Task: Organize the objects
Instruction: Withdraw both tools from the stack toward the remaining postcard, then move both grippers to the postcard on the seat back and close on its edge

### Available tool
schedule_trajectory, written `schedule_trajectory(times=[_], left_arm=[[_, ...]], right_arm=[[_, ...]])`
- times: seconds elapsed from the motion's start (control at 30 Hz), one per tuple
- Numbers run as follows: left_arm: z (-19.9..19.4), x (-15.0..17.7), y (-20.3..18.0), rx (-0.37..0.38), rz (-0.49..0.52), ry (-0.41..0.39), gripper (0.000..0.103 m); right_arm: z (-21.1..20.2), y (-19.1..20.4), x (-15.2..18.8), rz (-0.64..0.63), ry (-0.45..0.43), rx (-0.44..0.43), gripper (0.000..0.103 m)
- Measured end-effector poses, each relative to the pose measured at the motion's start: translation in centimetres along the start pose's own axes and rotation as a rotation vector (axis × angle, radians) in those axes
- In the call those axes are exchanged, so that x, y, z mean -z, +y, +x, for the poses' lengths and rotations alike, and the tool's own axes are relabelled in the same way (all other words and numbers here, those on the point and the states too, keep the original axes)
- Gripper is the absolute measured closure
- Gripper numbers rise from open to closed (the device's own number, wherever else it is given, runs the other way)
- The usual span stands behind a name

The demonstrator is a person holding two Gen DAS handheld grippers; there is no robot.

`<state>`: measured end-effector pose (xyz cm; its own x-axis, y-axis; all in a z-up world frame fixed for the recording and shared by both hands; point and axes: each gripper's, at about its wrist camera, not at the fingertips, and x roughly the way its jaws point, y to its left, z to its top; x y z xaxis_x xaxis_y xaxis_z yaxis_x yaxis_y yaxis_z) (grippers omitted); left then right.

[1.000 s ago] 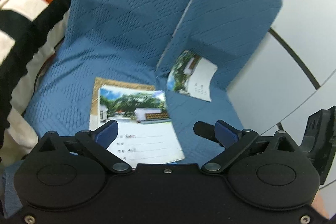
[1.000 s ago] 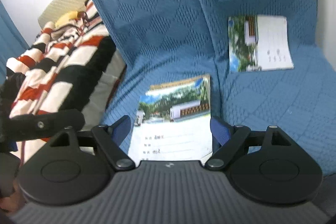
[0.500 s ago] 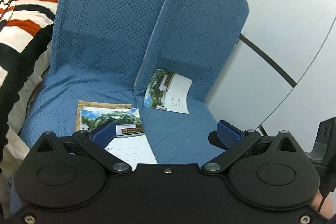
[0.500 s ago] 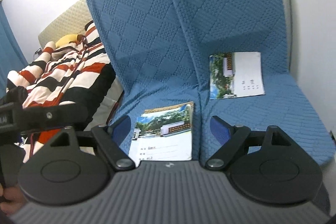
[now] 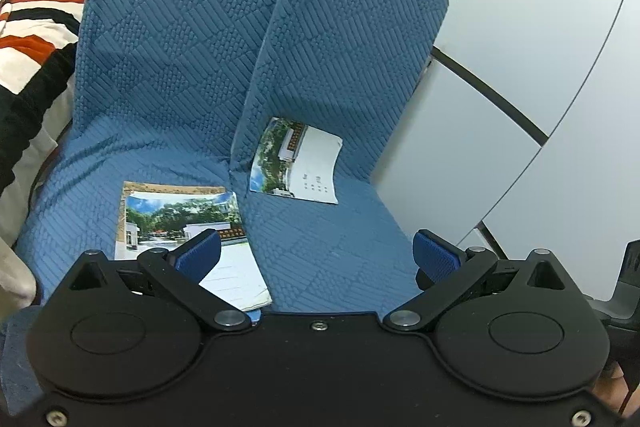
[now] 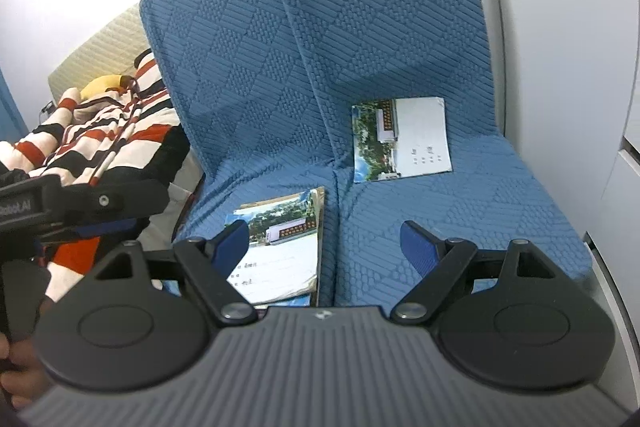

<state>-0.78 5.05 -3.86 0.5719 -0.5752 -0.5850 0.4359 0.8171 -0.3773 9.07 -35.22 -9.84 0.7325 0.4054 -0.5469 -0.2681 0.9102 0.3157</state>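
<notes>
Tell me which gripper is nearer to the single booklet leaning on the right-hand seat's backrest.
Right, though only slightly. The right gripper faces the seat gap with the booklet just up-right; the left gripper sees the booklet farther off.

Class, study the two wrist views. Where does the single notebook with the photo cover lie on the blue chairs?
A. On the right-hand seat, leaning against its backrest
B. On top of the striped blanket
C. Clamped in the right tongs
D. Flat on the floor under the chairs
A: the single notebook sits on the right-hand seat with its far edge up against the backrest, apart from the stack of notebooks on the left-hand seat.
</notes>
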Motion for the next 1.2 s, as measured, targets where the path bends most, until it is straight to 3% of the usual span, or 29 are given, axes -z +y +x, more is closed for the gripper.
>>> schedule_trajectory(times=[0.23, 0.6, 0.87, 1.2], left_arm=[[2.0, 0.7, 0.3, 0.004, -0.004, 0.017, 0.001], [8.1, 0.5, 1.5, -0.016, 0.026, 0.041, 0.001], [11.8, -0.6, 1.3, -0.003, 0.069, 0.061, 0.001], [17.4, -1.8, 2.6, -0.073, 0.067, 0.101, 0.001]], right_arm=[[0.6, -1.0, 0.7, 0.015, -0.003, 0.030, 0.019], [5.2, -3.4, 2.0, 0.011, 0.010, 0.109, 0.019], [8.0, -5.1, 0.9, 0.014, 0.003, 0.166, 0.019], [13.0, -5.1, -1.2, 0.020, 0.041, 0.165, 0.019]])
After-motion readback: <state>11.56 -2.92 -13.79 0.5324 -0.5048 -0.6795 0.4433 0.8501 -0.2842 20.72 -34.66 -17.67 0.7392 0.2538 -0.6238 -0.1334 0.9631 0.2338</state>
